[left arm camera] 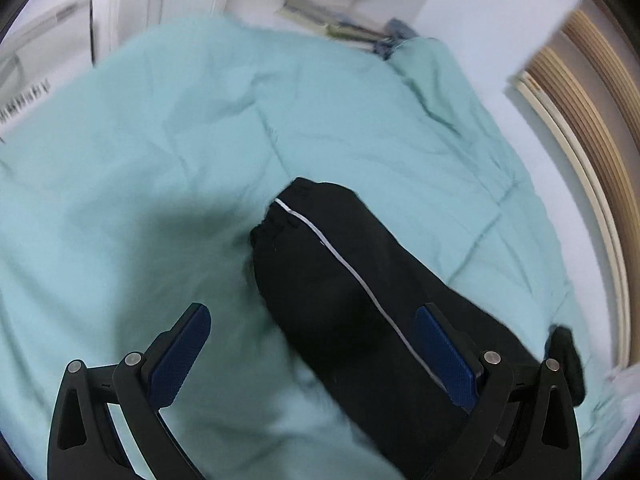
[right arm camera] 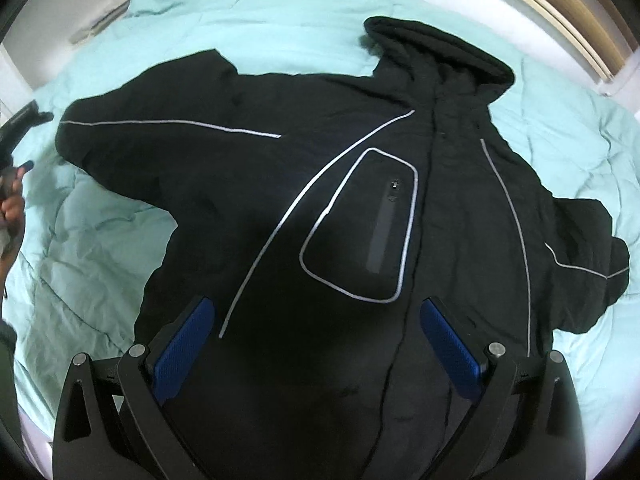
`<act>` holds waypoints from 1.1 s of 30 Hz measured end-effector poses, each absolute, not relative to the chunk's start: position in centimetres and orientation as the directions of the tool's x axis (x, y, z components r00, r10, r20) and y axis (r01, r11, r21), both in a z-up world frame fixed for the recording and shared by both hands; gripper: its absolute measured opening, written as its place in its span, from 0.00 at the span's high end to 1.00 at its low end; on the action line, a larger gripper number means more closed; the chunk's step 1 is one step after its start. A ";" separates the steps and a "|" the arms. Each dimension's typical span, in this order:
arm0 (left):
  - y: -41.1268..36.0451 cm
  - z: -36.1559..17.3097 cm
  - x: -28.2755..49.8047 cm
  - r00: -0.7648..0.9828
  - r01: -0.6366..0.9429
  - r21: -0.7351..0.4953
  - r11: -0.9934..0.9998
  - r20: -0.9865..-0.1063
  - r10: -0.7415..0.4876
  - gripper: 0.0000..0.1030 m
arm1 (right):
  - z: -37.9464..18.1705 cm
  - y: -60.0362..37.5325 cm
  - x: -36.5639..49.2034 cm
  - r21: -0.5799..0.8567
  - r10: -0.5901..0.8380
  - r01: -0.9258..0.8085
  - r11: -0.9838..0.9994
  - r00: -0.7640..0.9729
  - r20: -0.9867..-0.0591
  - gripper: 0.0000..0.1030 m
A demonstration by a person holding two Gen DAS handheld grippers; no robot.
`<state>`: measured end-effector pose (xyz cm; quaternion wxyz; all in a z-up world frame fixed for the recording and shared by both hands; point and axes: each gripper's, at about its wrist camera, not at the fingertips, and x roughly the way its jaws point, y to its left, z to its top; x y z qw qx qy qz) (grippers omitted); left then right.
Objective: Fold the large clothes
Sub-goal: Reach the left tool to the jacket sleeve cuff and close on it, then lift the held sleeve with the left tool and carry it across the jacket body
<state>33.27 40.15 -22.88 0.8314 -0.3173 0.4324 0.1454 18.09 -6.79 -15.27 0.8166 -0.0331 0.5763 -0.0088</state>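
Observation:
A black hooded jacket (right arm camera: 360,208) with thin grey piping lies spread front-up on a mint-green duvet (right arm camera: 280,12), hood toward the far right, both sleeves out to the sides. My right gripper (right arm camera: 316,328) is open and empty, hovering over the jacket's lower front. In the left wrist view one black sleeve (left arm camera: 340,280) with its cuff end lies on the duvet (left arm camera: 160,140). My left gripper (left arm camera: 314,340) is open above that sleeve, its right finger over the cloth. The left gripper also shows at the left edge of the right wrist view (right arm camera: 20,132), beyond the sleeve cuff.
A wooden slatted headboard (left arm camera: 592,152) and white wall lie to the right of the bed. White shelves with books (left arm camera: 340,28) stand beyond the bed's far edge. The person's hand (right arm camera: 10,208) is at the left edge.

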 end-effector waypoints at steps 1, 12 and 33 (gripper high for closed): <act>40.7 -23.8 34.0 0.571 -0.529 -0.401 0.748 -0.820 -0.036 0.01 | -15.6 -6.7 18.3 -0.066 -0.053 -0.027 0.997 0.327 -0.943 0.00; 39.6 -26.0 37.9 0.550 -0.481 -0.364 0.798 -0.833 -0.049 0.62 | -18.0 -6.6 19.4 -0.074 -0.064 -0.027 0.997 0.271 -0.960 0.00; 34.6 -17.8 31.7 0.604 -0.412 -0.213 0.886 -0.792 0.091 0.88 | -26.9 -5.6 30.6 -0.122 -0.120 0.011 0.992 0.306 -0.944 0.05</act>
